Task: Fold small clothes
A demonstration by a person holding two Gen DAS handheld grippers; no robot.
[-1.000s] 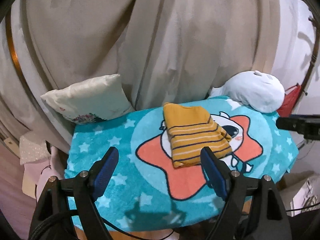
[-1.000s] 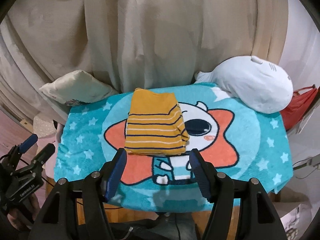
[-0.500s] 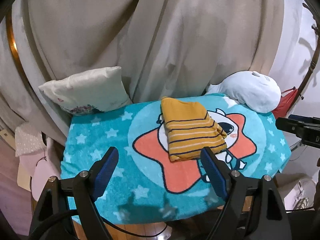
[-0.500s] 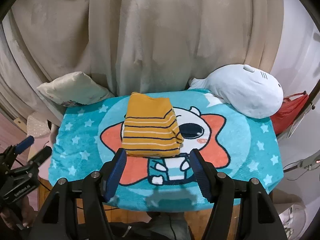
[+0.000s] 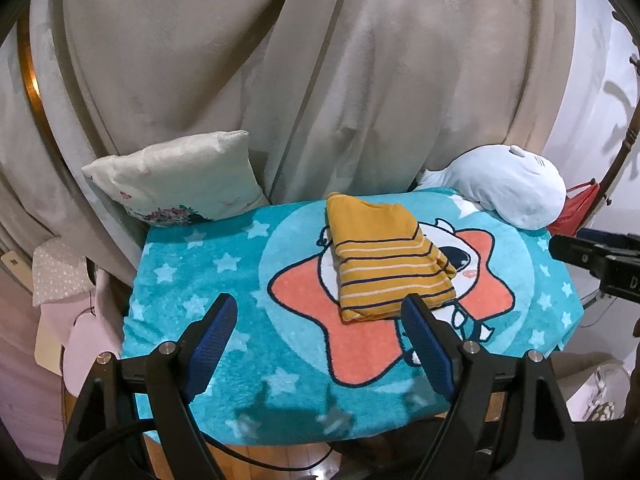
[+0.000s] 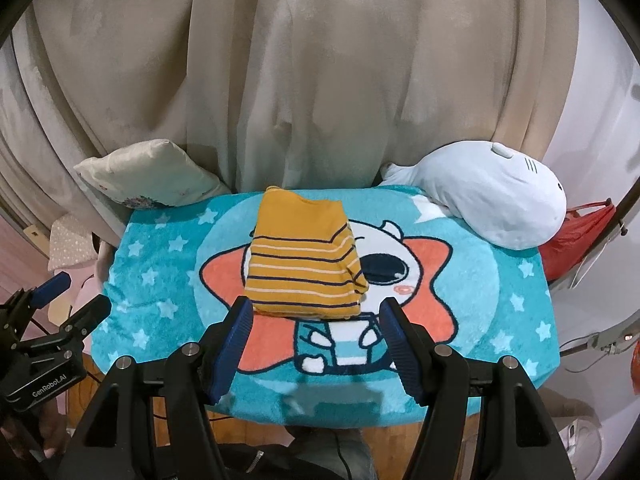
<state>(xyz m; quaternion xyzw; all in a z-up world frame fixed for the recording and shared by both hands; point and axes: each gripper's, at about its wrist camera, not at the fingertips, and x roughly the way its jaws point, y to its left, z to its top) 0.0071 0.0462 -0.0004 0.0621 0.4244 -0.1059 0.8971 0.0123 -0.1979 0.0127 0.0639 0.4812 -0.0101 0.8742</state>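
A small mustard-yellow striped garment [image 5: 384,264] lies folded in a neat rectangle on the teal star blanket [image 5: 192,280]; it also shows in the right wrist view [image 6: 304,264]. My left gripper [image 5: 320,312] is open and empty, held above the blanket's near edge, short of the garment. My right gripper [image 6: 316,316] is open and empty, just in front of the garment's near edge. The left gripper also shows at the left of the right wrist view [image 6: 64,300], and the right gripper's body shows at the right of the left wrist view [image 5: 600,256].
A cream pillow [image 5: 176,180] sits at the blanket's back left and a white plush seal [image 6: 492,200] at the back right. Beige curtains [image 6: 320,80] hang behind. A red bag [image 6: 576,236] lies off the right side. The blanket [image 6: 500,320] covers a small table over wooden floor.
Both grippers have drawn back and up from the table, so the blanket and folded garment look smaller and farther. The garment has not moved.
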